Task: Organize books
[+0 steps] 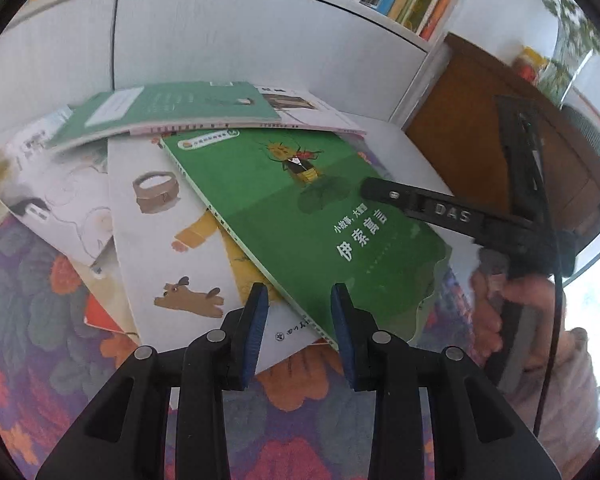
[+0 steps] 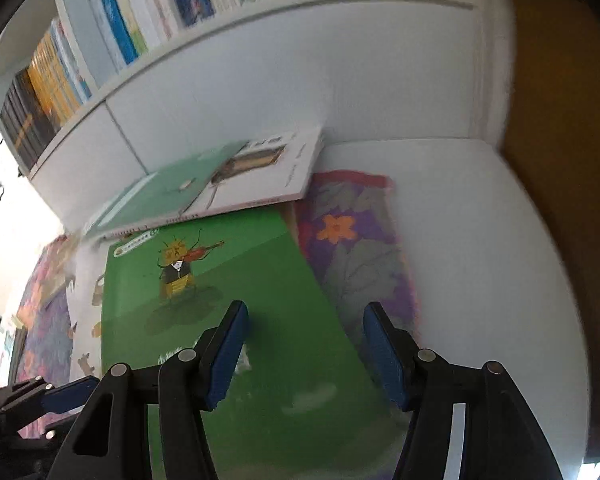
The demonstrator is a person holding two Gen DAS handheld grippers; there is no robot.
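Both grippers closing in on the green book [image 1: 300, 216]!
It tops the scattered pile; thin, floppy, slick, so pinch its near edge. Left gripper [image 1: 299, 300] narrowly apart, right gripper [image 2: 304, 320] wider, both empty.

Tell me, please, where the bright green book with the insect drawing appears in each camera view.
Left wrist view: green book, centre, top of the pile.
Right wrist view: green book, centre-left, below the right gripper.
Shared landmark: the white book lying over its far edge.
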